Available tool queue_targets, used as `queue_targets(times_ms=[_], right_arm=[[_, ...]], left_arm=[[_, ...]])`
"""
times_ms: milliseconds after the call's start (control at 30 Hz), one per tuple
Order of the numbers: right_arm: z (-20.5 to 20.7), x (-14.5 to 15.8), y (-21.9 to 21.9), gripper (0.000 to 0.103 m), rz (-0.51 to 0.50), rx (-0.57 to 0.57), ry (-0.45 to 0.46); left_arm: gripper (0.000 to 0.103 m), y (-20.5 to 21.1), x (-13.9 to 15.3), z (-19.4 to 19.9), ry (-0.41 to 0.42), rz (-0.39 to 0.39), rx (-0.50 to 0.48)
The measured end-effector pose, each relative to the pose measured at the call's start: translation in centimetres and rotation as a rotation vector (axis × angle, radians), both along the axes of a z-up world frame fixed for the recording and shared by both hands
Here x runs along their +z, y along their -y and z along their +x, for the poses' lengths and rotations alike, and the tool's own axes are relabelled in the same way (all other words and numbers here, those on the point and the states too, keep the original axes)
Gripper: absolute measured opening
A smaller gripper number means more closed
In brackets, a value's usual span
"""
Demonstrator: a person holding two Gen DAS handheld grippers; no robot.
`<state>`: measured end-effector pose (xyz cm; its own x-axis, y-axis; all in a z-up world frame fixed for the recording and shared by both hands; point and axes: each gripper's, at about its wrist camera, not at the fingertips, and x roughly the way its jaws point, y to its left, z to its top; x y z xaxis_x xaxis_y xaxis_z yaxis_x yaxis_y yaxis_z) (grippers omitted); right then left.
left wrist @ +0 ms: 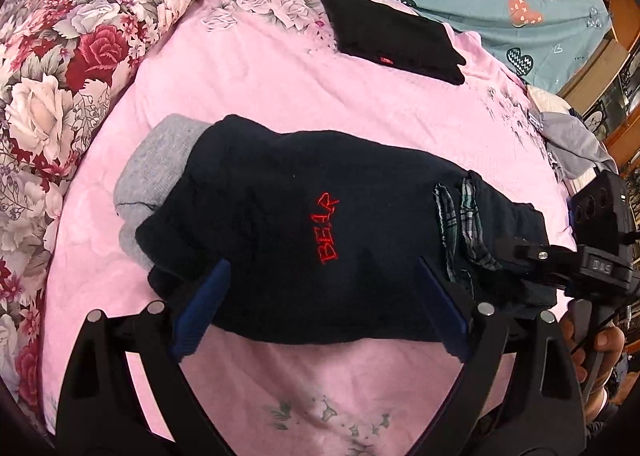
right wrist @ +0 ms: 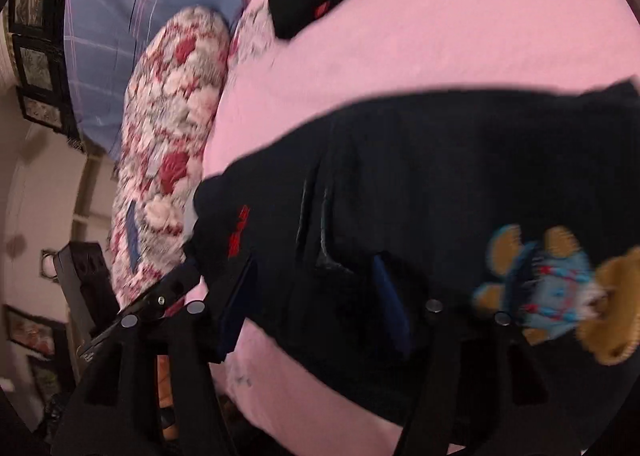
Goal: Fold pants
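The dark pants (left wrist: 320,224), marked BEAR in red, are seen folded into a compact bundle on the pink bed (left wrist: 280,68). The left gripper (left wrist: 320,304) is held wide open around the near edge; the right gripper (right wrist: 312,304), partly open, holds nothing. Folding is judged nearly done; setting aside seems next.

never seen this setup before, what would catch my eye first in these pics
The dark navy pants lie bunched mid-bed on the pink bedsheet, red "BEAR" lettering at their centre and a bear patch near one end. A folded black garment lies farther back, a floral pillow along the left. The left hand-held gripper stands open over the pants' near edge.
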<state>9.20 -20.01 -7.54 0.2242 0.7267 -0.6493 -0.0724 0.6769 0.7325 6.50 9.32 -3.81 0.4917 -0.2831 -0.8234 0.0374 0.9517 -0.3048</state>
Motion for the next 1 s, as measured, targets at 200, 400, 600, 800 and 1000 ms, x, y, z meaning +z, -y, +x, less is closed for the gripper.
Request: queue_targets(times_ms=[200, 400, 600, 800, 1000], right_arm=[[-0.9, 4.3, 4.5, 0.06, 0.07, -0.013, 0.135], [-3.2, 6.0, 12.7, 0.06, -0.205, -0.247, 0.272], [-4.0, 4.0, 14.2, 0.06, -0.443, -0.295, 0.28], [-1.3, 0.0, 13.2, 0.057, -0.401, -0.204, 0.183], [-0.7, 0.1, 12.5, 0.07, -0.275, -0.124, 0.173]], left_arm=[[0.093, 2.0, 0.4, 1.3, -0.005, -0.018, -0.032], [0.093, 7.2, 1.6, 2.4, 0.008, -0.042, -0.164], [0.093, 10.6, 1.8, 2.9, -0.002, -0.013, -0.222], [0.093, 10.8, 0.5, 3.2, -0.065, 0.024, -0.197], [0.093, 9.4, 1.3, 3.7, -0.048, 0.03, -0.155]])
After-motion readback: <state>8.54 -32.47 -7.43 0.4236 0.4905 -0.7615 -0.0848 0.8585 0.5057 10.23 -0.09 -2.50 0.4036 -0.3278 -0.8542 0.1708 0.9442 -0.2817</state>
